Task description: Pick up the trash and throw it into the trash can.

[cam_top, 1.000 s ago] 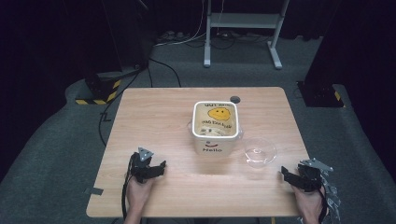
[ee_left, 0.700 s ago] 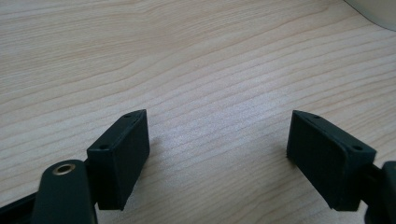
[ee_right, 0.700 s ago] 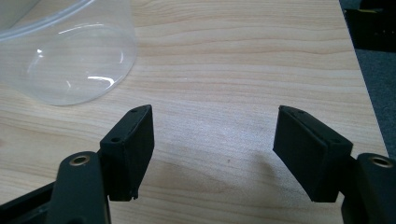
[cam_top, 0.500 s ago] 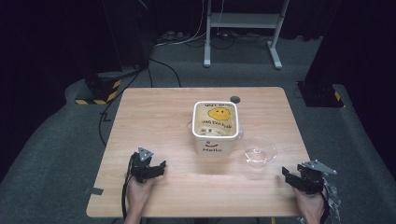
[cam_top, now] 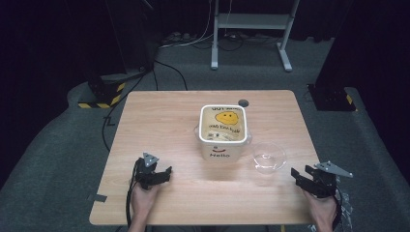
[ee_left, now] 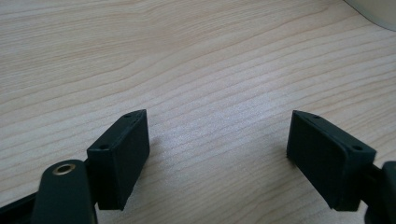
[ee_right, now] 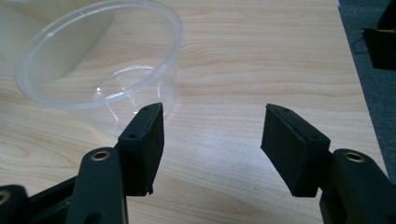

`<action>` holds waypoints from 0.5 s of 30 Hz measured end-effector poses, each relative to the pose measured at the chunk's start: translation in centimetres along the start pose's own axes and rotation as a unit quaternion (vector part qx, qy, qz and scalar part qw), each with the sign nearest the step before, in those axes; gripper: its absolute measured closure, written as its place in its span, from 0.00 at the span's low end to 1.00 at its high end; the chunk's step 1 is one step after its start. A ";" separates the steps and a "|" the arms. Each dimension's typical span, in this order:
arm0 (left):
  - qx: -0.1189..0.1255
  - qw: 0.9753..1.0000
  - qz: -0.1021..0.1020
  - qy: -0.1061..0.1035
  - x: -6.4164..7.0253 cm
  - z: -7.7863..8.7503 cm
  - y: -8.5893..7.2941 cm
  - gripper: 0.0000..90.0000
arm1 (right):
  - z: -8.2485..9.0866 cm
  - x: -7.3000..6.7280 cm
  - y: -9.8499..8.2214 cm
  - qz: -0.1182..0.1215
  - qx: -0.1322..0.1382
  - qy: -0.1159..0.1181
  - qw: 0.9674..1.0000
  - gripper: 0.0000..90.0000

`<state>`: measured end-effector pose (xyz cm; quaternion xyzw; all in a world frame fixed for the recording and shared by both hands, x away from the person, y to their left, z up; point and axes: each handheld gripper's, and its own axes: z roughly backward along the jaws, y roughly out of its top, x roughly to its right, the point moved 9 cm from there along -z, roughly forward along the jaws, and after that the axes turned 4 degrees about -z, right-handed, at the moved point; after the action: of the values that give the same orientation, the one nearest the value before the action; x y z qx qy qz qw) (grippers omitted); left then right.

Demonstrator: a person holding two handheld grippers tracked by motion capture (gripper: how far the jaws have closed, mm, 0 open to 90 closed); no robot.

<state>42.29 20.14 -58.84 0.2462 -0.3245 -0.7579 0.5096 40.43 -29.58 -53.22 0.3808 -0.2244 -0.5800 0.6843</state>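
Note:
A white tub (cam_top: 223,130) with a yellow smiley lid and the word Hello on its side stands in the middle of the wooden table (cam_top: 164,121). An empty clear plastic cup (cam_top: 269,157) (ee_right: 100,70) sits just right of it. My left gripper (cam_top: 165,171) (ee_left: 217,154) rests open near the front left, with bare wood between its jaws. At the front right corner my right gripper (cam_top: 297,175) (ee_right: 212,140) is open; its jaws have just been closing, with nothing between them. The cup lies ahead and left of its jaws.
A small dark hole (cam_top: 243,102) marks the table's far edge behind the tub. Grey carpet (cam_top: 67,145) surrounds the table, with a white metal stand (cam_top: 251,24) and cables beyond it. A black-and-yellow striped base (cam_top: 101,99) stands at the far left.
My right gripper has lifted slightly and its jaws stand a little narrower than before. The left gripper, tub and cup have stayed put.

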 end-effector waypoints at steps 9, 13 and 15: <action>0.000 1.000 0.000 0.000 0.0 0.0 0.0 0.24 | 0.6 -1.0 1.8 0.009 0.008 0.016 1.000 0.44; 0.000 1.000 0.000 0.000 0.0 0.0 0.0 0.24 | 0.5 -1.1 2.3 0.012 0.010 0.020 1.000 0.44; 0.000 1.000 0.000 0.000 0.0 0.0 0.0 0.24 | 0.4 -1.3 2.8 0.014 0.013 0.021 1.000 0.44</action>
<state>42.30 20.14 -58.83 0.2462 -0.3248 -0.7577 0.5098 41.53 -28.39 -50.63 0.3982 -0.2229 -0.5592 0.6922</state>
